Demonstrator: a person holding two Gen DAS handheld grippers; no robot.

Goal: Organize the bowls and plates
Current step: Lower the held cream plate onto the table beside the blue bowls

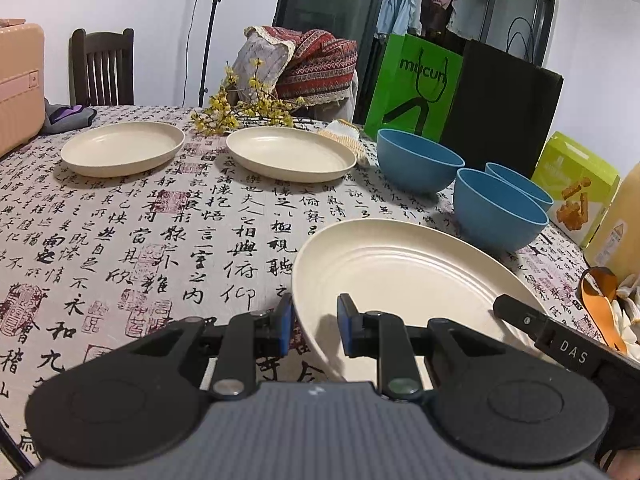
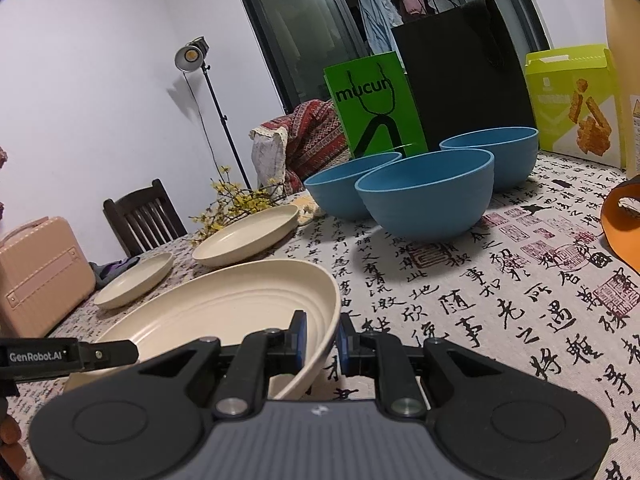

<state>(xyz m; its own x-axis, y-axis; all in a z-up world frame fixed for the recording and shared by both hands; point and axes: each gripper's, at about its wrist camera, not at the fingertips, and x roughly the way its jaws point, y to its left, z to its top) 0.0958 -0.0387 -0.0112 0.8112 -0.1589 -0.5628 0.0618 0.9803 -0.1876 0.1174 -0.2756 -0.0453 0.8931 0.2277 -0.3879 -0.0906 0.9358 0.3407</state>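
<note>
A large cream plate sits nearest me on the calligraphy tablecloth, held at both sides. My left gripper is shut on its left rim, with one blue pad outside and one inside. On the plate's right rim my right gripper is shut the same way. Each gripper's tip shows in the other's view: the right gripper and the left gripper. Two more cream plates lie farther back. Three blue bowls stand upright and close together at the back right.
Behind the bowls stand a green bag, a black bag and a snack box. A yellow bottle and an orange object lie at the right. Yellow flowers and a pink case sit at the back.
</note>
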